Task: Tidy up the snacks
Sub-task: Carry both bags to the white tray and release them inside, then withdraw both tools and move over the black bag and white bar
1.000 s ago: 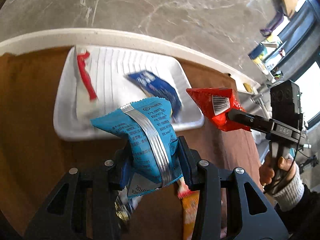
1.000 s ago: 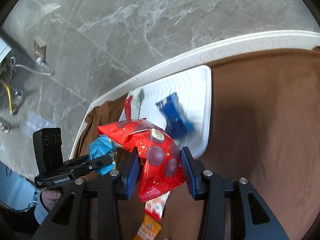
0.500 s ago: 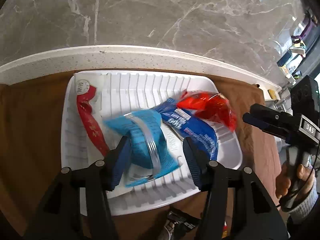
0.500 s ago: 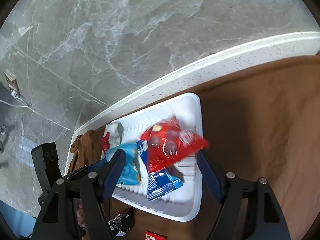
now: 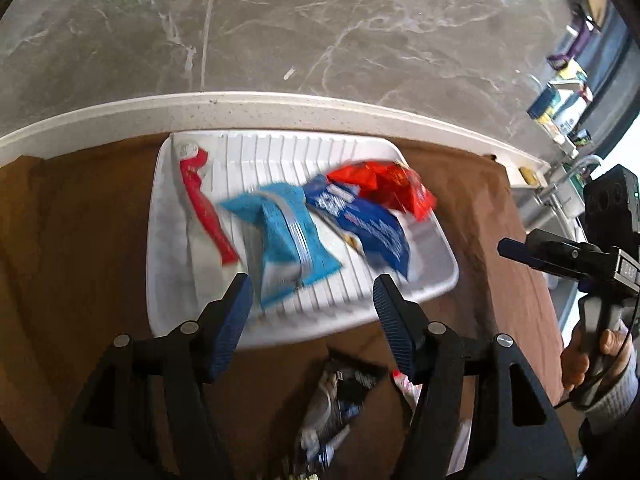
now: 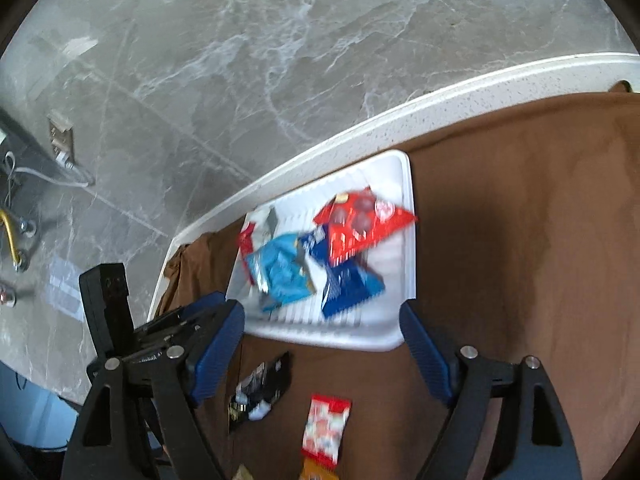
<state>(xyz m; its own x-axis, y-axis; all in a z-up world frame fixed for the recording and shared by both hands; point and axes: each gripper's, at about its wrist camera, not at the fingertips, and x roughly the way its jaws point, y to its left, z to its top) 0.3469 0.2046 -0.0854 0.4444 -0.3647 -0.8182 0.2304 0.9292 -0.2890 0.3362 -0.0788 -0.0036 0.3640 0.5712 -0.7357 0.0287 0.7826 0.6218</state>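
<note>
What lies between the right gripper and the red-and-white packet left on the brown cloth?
Nothing visible: the red-and-white packet lies in the open on the brown cloth, below the right gripper, whose jaws are opening and empty. The black packet lies beside it, apart.

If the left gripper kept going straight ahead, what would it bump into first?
Probably the light blue snack bag lying in the white tray. The left gripper points at it with opening, empty jaws, though depth is hard to judge.

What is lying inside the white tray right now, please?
The white tray holds a light blue packet, a dark blue packet, a red bag and a thin red stick. They overlap, so anything beneath stays hidden.
</note>
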